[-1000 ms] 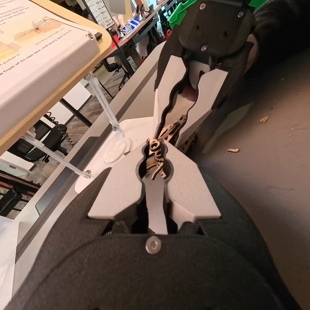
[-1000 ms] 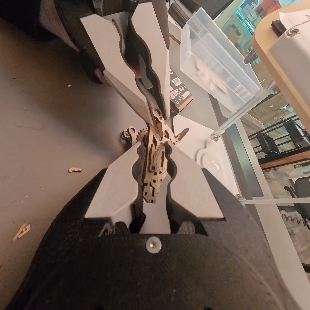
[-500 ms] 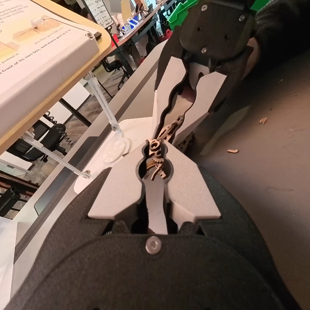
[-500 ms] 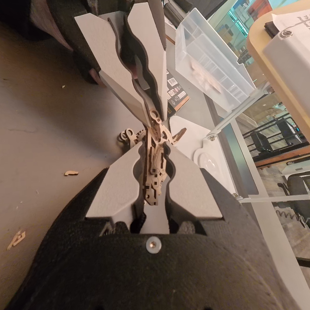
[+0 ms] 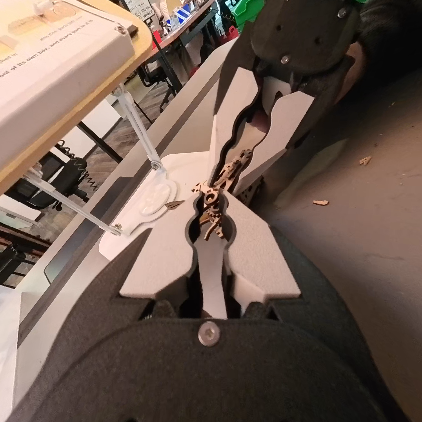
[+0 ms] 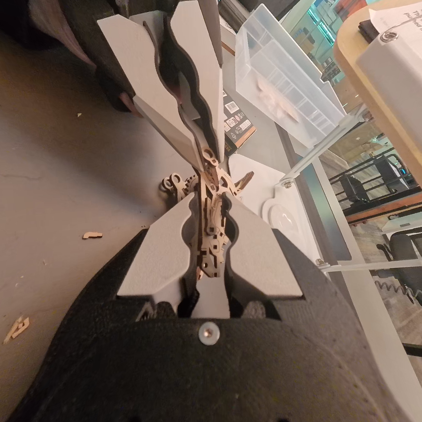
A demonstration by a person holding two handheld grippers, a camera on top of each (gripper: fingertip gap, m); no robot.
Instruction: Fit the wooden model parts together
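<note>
My left gripper (image 5: 211, 198) is nearly closed, its white fingers (image 5: 173, 239) pinching a small wooden part with a ring and gear teeth (image 5: 212, 205) at the tips. My right gripper (image 6: 211, 194) stands slightly wider and clamps the larger wooden model body (image 6: 213, 237), a flat slotted plate assembly running back between its fingers (image 6: 159, 242) toward 6 o'clock. In the right wrist view the left gripper enters from 12 o'clock, tips meeting the model at the centre; in the left wrist view the right gripper enters from 1 o'clock. The two wooden pieces touch where the tips converge, above the grey table (image 6: 57, 159). Loose wooden scraps (image 6: 92, 235) lie at 9 o'clock. A clear compartment box (image 6: 285, 75) sits at 1 o'clock, and a white stand base (image 6: 255, 182) lies just beside the model at 2 o'clock.
</note>
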